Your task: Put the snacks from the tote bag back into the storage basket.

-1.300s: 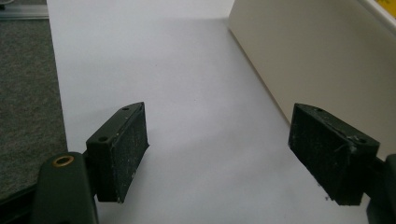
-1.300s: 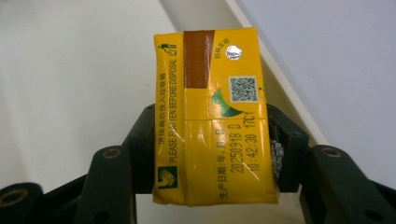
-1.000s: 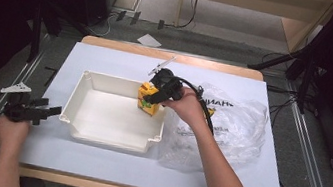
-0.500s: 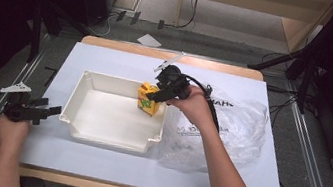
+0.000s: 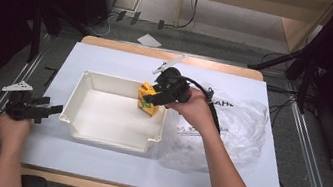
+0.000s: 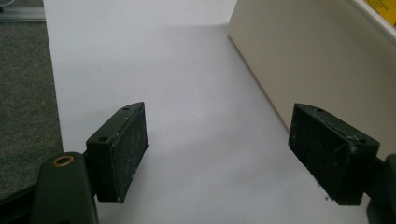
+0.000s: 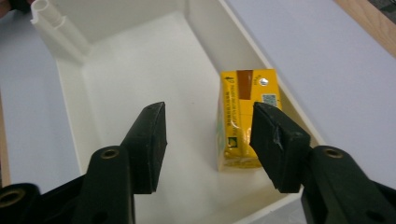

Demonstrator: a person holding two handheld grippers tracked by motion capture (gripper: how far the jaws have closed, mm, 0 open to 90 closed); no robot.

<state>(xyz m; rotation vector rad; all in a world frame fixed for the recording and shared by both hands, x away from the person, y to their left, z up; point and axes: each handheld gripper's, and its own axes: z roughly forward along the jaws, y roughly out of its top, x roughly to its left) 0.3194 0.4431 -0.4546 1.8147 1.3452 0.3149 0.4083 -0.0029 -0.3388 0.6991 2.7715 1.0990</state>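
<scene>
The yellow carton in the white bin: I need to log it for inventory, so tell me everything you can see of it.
The yellow carton is a small box-shaped drink pack, seemingly coated paperboard, with a brown patch and a silver foil straw spot on top, fine print and a green mark on its sides. It looks intact and stands upright on the floor of the white bin, in a corner beside the wall, possibly touching it. The right tool hovers above with jaws apart, not touching it.

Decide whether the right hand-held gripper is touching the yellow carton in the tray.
Apart. In the right gripper view, the right hand-held gripper has open jaws above the carton, which stands free in the tray.
</scene>
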